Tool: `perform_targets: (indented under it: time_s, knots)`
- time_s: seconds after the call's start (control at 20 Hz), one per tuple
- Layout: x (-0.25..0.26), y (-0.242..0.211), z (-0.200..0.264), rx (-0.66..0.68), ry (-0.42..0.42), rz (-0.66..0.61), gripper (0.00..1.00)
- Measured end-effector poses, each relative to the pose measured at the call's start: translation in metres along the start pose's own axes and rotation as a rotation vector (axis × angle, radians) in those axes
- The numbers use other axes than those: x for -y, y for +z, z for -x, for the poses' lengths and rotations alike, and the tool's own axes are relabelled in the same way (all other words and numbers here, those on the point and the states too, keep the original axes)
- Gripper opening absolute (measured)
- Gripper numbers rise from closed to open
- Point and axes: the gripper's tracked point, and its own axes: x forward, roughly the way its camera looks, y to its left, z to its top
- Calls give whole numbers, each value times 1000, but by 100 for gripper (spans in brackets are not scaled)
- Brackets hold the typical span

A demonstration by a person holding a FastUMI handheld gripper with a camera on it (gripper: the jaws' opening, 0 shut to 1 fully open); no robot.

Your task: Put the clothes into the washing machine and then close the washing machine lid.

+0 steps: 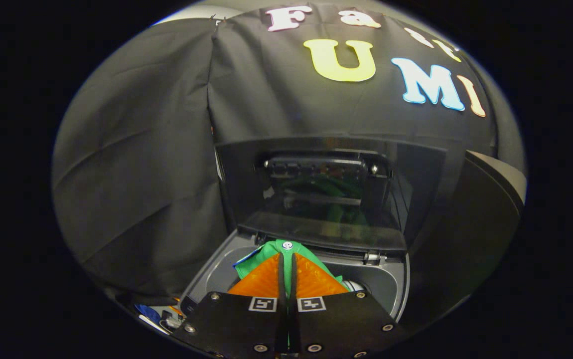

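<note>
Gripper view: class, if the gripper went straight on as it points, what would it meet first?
The gripper, jaws shut on the green garment, would probably first meet the raised lid; depth is unclear.

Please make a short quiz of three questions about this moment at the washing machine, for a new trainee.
1. True or false: the washing machine lid stands open.
2. What does the gripper hold? A) green garment B) towel C) nothing
3. Fill in: the green garment hangs over the machine's ____.

Key:
1. True; it stands raised behind the tub opening.
2. A; both fingers are pressed together on it.
3. Tub opening.
</note>
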Motion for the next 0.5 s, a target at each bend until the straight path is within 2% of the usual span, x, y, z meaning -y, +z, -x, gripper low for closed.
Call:
perform_targets:
  time_s: [0.25, 0.45, 0.5]
  knots:
    - [0, -35, -13, -97, -25, 10, 4]
    - [0, -57, -15, -152, -40, 4, 9]
    - [0, -56, -16, -136, -39, 6, 14]
